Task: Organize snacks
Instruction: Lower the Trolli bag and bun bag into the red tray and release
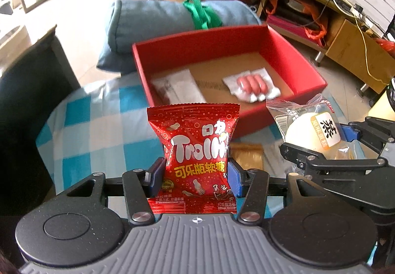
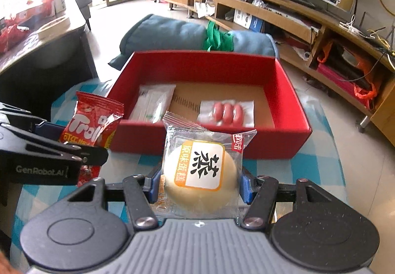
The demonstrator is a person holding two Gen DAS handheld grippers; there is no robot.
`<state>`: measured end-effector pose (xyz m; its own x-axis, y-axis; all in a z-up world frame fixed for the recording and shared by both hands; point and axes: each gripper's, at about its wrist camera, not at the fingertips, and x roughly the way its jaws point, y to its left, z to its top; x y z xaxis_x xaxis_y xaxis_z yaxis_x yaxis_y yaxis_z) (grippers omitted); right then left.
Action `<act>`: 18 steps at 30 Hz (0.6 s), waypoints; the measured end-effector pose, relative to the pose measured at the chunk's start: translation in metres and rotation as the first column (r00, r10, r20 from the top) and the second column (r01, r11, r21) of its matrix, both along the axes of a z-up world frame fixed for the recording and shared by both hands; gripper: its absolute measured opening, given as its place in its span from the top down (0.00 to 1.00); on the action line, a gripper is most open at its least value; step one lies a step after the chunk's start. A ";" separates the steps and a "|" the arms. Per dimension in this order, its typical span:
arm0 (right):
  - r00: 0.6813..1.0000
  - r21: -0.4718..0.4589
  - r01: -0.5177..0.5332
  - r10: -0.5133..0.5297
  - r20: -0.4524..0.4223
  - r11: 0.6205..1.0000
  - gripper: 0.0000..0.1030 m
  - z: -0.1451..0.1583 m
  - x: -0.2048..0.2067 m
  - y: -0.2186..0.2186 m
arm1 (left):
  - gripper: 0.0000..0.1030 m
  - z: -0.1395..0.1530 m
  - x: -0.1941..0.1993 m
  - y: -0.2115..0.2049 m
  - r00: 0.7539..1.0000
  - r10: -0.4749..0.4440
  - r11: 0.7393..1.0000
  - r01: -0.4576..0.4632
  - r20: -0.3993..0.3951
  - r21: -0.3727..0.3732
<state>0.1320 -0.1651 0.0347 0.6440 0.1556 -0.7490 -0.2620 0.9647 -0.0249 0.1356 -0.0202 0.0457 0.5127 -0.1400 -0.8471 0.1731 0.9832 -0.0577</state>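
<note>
Your left tongs (image 1: 195,175) are gripping a red candy bag (image 1: 195,150), the blue pads (image 1: 154,175) pressing its lower half from both sides so it is standing upright between them. Your right tongs (image 2: 198,182) are clamping a wrapped cake (image 2: 201,173), a pale round bun in clear film with a white and orange label, and the pads are squeezing it at its widest part.

Both packs are hanging above the worktop (image 1: 86,126), which is wearing a blue and white checked cloth, and both are sitting just short of the near wall of the red box (image 2: 291,101). You are holding the two tongs side by side: the cake is showing at the right edge of the left view (image 1: 311,131), and the candy bag is showing at the left of the right view (image 2: 91,123).

Inside the box, a white packet (image 2: 153,103) is lying on the left of the brown floor, and a sausage pack (image 2: 228,112) with three pink sausages is lying well apart from it on the right. A small brown packet (image 1: 246,155) is lying on the cloth between the tongs and the box. Beyond the box a blue cushion (image 2: 172,34) is resting on the floor.
</note>
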 end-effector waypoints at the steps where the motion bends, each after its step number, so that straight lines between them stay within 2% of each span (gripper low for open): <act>1: 1.000 0.001 0.003 -0.003 0.008 1.000 0.44 0.002 0.003 -0.001 | 0.42 0.002 0.003 -0.001 1.000 0.002 1.000 -0.002 0.006 0.001; 8: 0.999 0.000 0.036 -0.036 0.037 0.999 0.44 0.010 0.029 -0.013 | 0.42 0.009 0.027 -0.007 0.999 0.013 1.000 -0.014 0.031 0.017; 18: 0.998 -0.005 0.021 -0.021 0.052 1.000 0.44 0.004 0.072 -0.010 | 0.42 0.004 0.066 -0.008 0.998 0.049 0.998 -0.050 0.038 0.031</act>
